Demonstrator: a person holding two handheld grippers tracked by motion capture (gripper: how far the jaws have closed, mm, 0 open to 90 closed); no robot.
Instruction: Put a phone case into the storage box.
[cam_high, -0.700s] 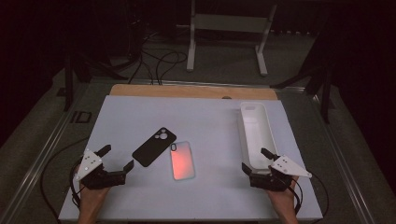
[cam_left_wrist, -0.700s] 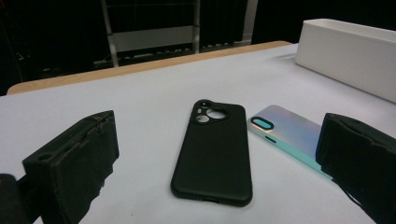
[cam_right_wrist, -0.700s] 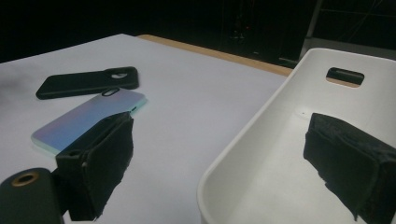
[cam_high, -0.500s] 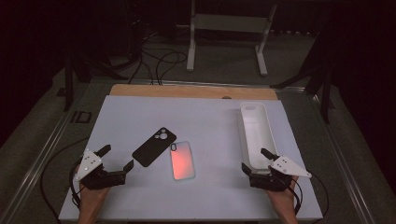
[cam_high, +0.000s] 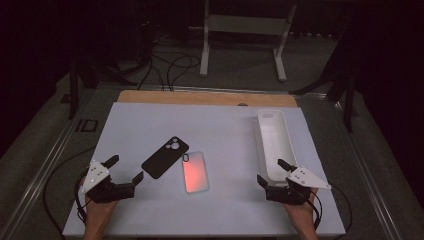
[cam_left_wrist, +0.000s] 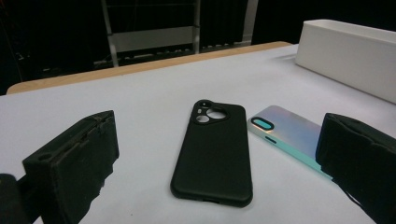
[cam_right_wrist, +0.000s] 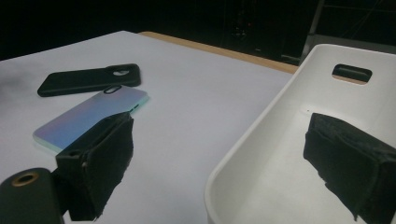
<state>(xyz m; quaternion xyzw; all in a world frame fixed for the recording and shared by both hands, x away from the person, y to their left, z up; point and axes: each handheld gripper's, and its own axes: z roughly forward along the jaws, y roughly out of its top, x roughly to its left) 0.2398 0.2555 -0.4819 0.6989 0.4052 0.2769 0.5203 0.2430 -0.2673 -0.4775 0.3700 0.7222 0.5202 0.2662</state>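
Here the left claw (cam_high: 125, 167) sat at the lower left of the high view, jaws spread and empty, and the right claw (cam_high: 272, 171) sat at the lower right, likewise spread. Between them, at centre, the black case (cam_high: 165, 157) lay flat on the worktop (cam_high: 220, 125), touching the pink case (cam_high: 194, 171); the white tray (cam_high: 275, 142) stood right.

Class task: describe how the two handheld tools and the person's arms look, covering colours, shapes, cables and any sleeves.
Each tool, left tool and right tool, has a black body with two blocky black jaws faced in rough dark padding. A pale grey three-cornered plate sits on top of each, and a dark cable trails from each. The forearms show no sleeves.
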